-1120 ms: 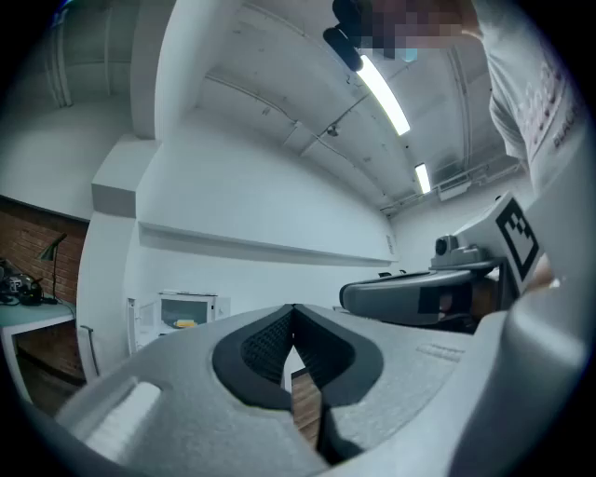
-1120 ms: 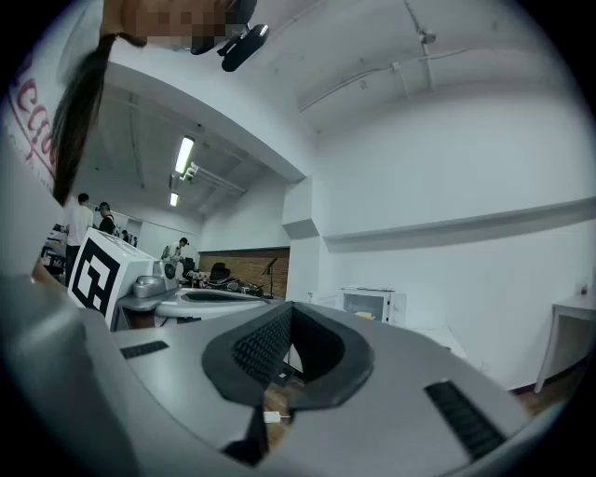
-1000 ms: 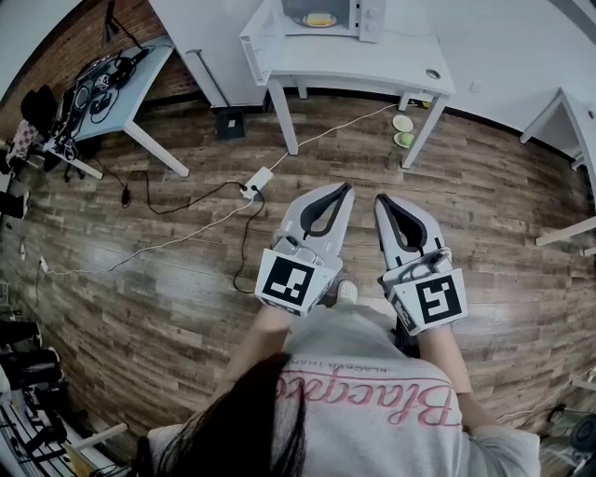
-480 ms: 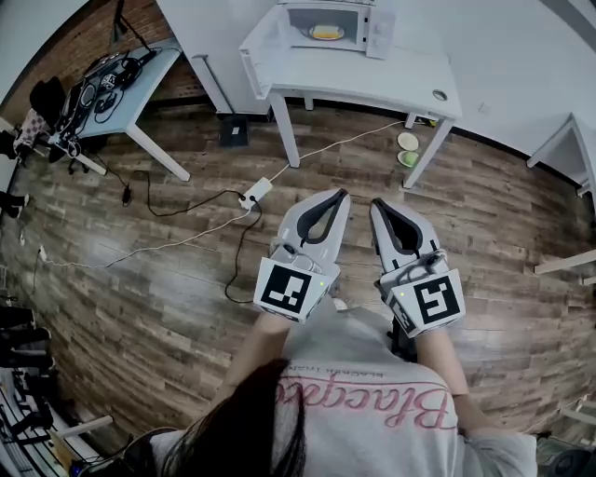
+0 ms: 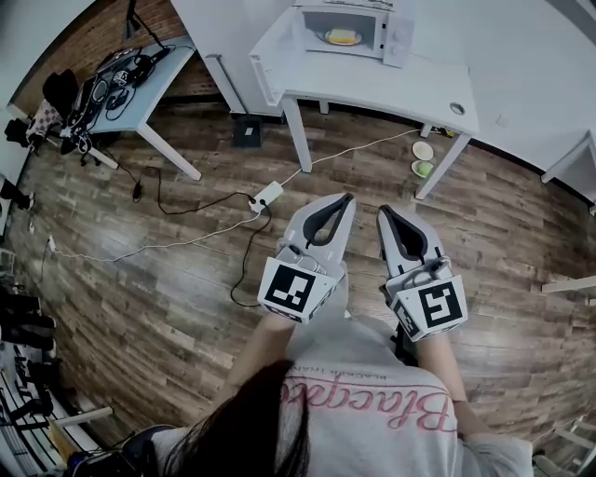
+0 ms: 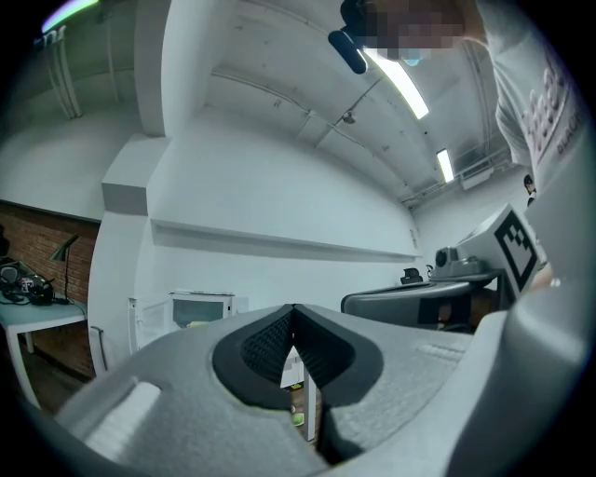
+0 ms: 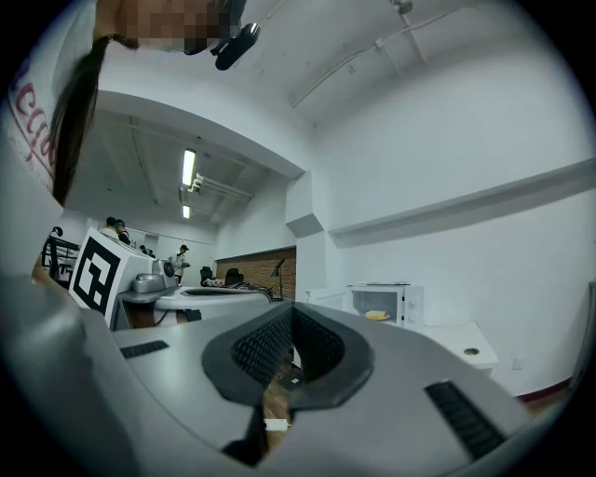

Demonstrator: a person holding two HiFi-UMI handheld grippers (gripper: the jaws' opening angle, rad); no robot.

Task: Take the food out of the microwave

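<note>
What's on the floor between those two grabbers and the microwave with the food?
In the head view: wooden floor crossed by a white cable, with a power strip off to one side, then the white table that bears the microwave.

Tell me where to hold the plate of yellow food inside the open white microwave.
Probably its near rim, approached level through the open front: the flat plate of yellow food sits low in the white microwave, walled on every other side.
</note>
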